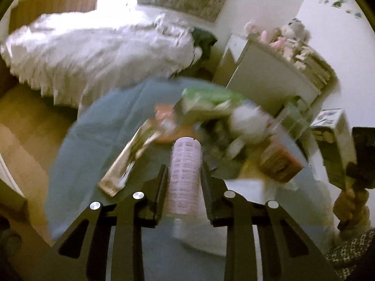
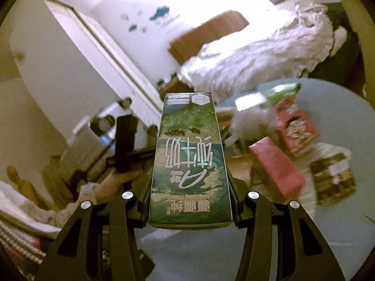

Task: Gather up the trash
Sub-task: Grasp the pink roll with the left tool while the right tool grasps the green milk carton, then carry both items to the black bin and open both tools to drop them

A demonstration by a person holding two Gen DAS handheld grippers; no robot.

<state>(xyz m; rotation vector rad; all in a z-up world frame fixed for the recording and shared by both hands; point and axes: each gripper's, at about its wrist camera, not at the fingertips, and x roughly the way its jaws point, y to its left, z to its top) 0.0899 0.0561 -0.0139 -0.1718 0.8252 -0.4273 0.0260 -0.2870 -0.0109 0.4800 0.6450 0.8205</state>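
My left gripper [image 1: 185, 175] is shut on a small pale pink bottle [image 1: 185, 171] with printed text, held above a round grey-blue table [image 1: 98, 145]. My right gripper [image 2: 189, 194] is shut on a tall green milk carton [image 2: 189, 164] with white Chinese lettering, held above the same table [image 2: 339, 121]. The carton and the hand on the right gripper show at the right edge of the left wrist view [image 1: 337, 149]. The left gripper's black body shows at the left of the right wrist view [image 2: 125, 145]. Both views are motion-blurred.
Trash lies on the table: a long pale wrapper [image 1: 126, 161], a green packet [image 1: 211, 100], crumpled white tissue [image 1: 248, 124], a pink box [image 2: 276, 171], a red packet [image 2: 295, 126], a dark packet [image 2: 335, 178]. A bed with a white duvet [image 1: 93, 53] stands behind, a white cabinet [image 1: 269, 79] beside it.
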